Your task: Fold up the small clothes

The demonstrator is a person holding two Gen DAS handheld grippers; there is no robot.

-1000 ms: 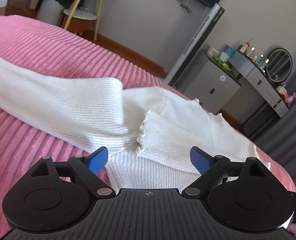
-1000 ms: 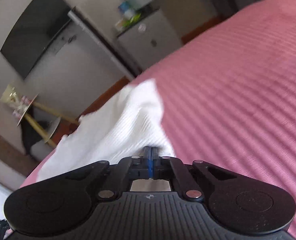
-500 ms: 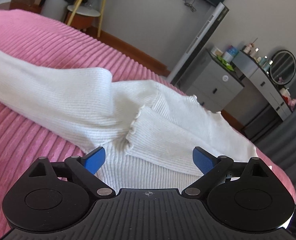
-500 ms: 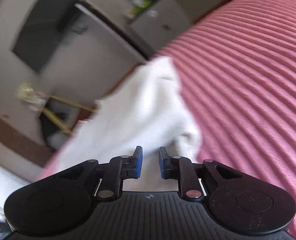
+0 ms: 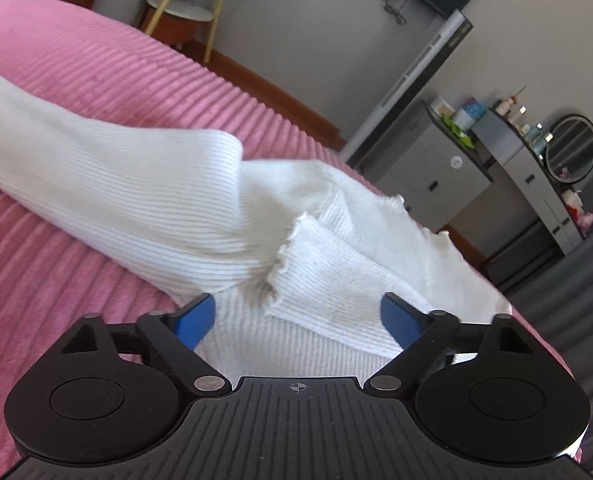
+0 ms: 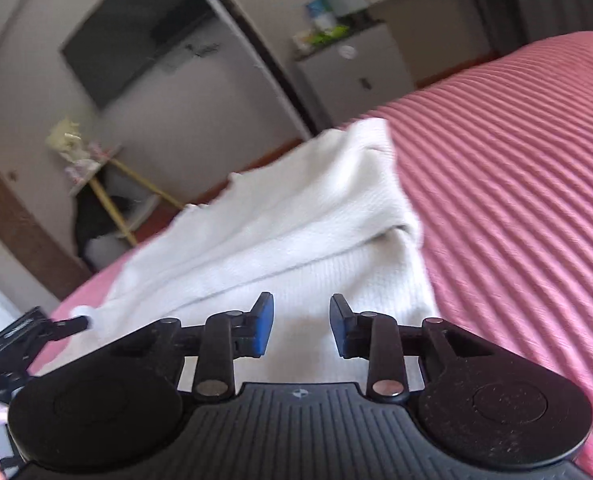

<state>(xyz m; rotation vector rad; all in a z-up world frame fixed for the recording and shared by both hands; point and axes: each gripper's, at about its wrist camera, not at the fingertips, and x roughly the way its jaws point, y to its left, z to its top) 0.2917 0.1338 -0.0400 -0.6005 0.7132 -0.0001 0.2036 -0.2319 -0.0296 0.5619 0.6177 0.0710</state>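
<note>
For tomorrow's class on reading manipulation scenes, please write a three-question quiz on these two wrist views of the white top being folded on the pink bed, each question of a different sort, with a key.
1. True or false: the right gripper is clamped on the white ribbed top.
2. Multiple choice: the frilled cuff in the left wrist view lies
A. on the floor
B. across the top's body
C. hanging off the mirror
3. Fill the gap: the top lies on a ribbed ____ bedspread.

Key
1. False: its jaws stand apart over the cloth.
2. B. It lies just ahead of the open left gripper.
3. pink
</note>
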